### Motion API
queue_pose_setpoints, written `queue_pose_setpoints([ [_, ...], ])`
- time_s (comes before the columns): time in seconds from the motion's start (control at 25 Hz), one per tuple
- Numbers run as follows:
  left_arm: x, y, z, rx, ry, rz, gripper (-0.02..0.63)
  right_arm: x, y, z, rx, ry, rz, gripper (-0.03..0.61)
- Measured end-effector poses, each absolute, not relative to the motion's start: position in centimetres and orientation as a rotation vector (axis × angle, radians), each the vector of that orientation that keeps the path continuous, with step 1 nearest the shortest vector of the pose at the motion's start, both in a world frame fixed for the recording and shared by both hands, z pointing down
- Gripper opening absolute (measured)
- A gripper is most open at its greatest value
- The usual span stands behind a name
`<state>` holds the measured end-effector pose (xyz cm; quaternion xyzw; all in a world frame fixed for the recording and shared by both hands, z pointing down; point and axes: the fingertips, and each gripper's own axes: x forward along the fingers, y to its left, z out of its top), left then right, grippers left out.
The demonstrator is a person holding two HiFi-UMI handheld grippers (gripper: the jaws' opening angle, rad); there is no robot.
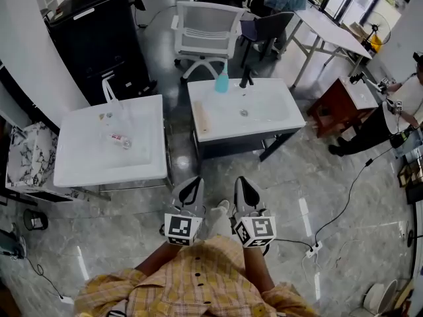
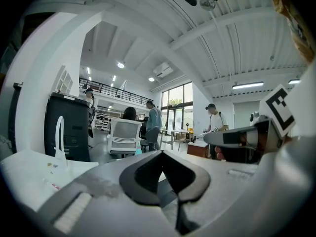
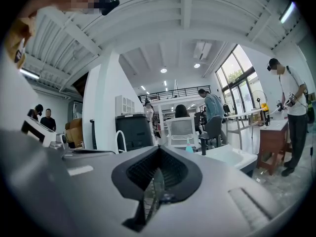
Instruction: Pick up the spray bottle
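The spray bottle (image 1: 222, 81) is small and pale blue. It stands upright at the far edge of the white basin table (image 1: 271, 117), beside a black tap (image 1: 246, 78). In the right gripper view the spray bottle (image 3: 189, 148) shows just past the jaw tips, far off. The left gripper view shows only a sliver of the spray bottle (image 2: 138, 151). My left gripper (image 1: 190, 191) and right gripper (image 1: 246, 191) hang side by side over the floor, close to my body and well short of that table. Both point towards it, shut and holding nothing.
A second white basin table (image 1: 79, 157) stands at the left with a white tap (image 1: 109, 91). Behind the tables are a white office chair (image 1: 206, 28) and a black cabinet (image 1: 99, 32). At the right are a brown side table (image 1: 344, 101) and a person (image 1: 396, 111). A cable and power strip (image 1: 316, 247) lie on the floor.
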<state>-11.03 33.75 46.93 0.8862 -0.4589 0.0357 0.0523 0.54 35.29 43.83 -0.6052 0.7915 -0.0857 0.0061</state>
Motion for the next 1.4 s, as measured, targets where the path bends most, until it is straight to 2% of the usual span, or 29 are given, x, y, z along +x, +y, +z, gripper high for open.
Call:
queue_pose_setpoints([
  [0.36, -9.7, 27.1, 48.4, 2.679, -1.406, 0.138, -0.002, 1.8, 28.6, 45.3, -1.875, 2.492, -0.29, -0.005],
  [0.96, -4.9, 6.0, 46.3, 2.66, -1.516, 0.136, -0.002, 6.8, 6.6, 43.6, -1.789, 2.543, -0.269, -0.005],
  [1.4, -0.3, -4.3, 46.8, 2.61, -1.572, 0.181, -0.002, 10.9, -4.6, 44.3, -1.694, 2.607, -0.316, -0.005],
])
